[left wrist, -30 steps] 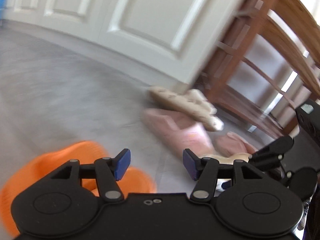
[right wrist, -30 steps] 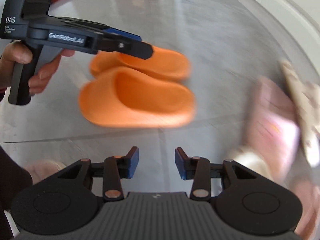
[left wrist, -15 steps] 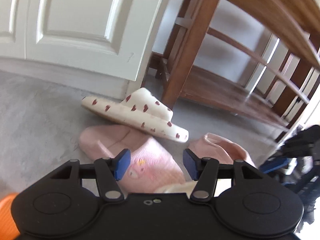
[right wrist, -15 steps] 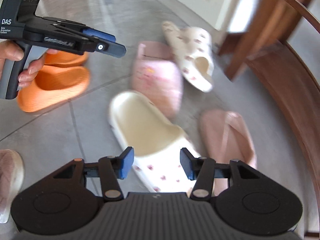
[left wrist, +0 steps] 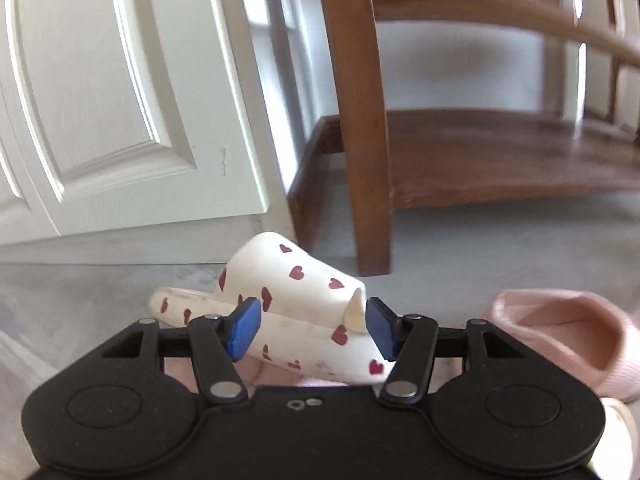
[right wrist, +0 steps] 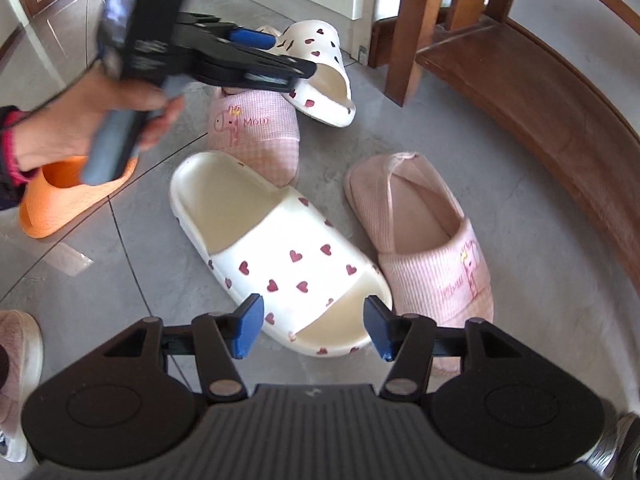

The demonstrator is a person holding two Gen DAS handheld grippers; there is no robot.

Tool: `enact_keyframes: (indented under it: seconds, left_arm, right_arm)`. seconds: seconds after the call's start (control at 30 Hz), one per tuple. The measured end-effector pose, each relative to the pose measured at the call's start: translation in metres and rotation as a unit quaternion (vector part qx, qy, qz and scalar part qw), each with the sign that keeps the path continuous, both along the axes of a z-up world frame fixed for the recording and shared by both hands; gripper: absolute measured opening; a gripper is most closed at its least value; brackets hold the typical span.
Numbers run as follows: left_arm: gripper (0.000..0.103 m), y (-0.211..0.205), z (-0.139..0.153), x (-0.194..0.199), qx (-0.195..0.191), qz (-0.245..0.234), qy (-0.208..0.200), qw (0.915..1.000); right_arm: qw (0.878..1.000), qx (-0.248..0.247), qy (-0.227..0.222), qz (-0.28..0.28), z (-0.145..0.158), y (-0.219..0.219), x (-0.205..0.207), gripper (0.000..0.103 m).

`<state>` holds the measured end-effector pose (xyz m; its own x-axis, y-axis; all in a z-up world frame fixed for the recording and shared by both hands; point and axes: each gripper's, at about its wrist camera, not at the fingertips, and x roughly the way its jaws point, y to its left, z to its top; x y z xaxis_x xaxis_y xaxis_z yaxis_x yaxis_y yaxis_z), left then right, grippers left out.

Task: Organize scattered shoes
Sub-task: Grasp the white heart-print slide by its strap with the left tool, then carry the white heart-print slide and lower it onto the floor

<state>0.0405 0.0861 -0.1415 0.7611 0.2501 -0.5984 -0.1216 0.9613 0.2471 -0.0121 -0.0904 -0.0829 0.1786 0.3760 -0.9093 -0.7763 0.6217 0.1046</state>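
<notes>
On the left, an orange slide (right wrist: pixel 68 196) is lying on the floor (right wrist: pixel 400 136), partly behind the hand (right wrist: pixel 76 120) carrying the left claw (left wrist: pixel 314 328). That claw is standing about half open with nothing gripped, and the far heart-print slide (left wrist: pixel 304 304) is sitting just ahead of it and between its blue pads, resting partly on a pink slipper (right wrist: pixel 256 132); whether the pads are touching it I cannot tell. Its long axis is running across the claw's line, slightly tilted.

Further right, the right claw (right wrist: pixel 314 330) is opening, pointing steeply down, holding nothing. The near heart-print slide (right wrist: pixel 276 256) is lying directly ahead of it, toe end reaching in between the pads and untouched, its long axis slanting away to the claw's upper left. Just right of that claw's line, a second pink slipper (right wrist: pixel 432 248) is lying beside the wooden shoe rack (right wrist: pixel 532 104).
</notes>
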Motion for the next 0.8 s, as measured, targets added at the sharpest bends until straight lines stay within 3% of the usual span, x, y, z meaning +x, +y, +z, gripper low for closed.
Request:
enact_keyframes:
  seconds: [0.1, 0.27, 0.43, 0.63, 0.8]
  left_arm:
    - [0.053, -0.005, -0.010, 0.013, 0.032, 0.020, 0.008, 0.9993]
    - [0.044, -0.008, -0.012, 0.011, 0.063, 0.027, -0.014, 0.9975]
    - [0.031, 0.011, -0.010, -0.006, 0.066, 0.026, -0.047, 0.9964]
    - [0.019, 0.049, 0.000, -0.022, 0.036, 0.041, -0.055, 0.9970]
    - [0.019, 0.068, 0.004, -0.043, 0.050, 0.048, -0.061, 0.9957]
  right_arm:
    - [1.000, 0.007, 0.011, -0.009, 0.000, -0.006, -0.003, 0.061]
    - [0.999, 0.021, 0.026, -0.016, 0.002, -0.010, -0.004, 0.061]
    - [0.999, 0.035, 0.030, -0.017, 0.001, -0.006, 0.000, 0.061]
    - [0.999, 0.043, 0.023, 0.000, 0.001, 0.011, 0.002, 0.061]
    - [0.999, 0.047, 0.015, 0.018, 0.002, 0.030, 0.001, 0.061]
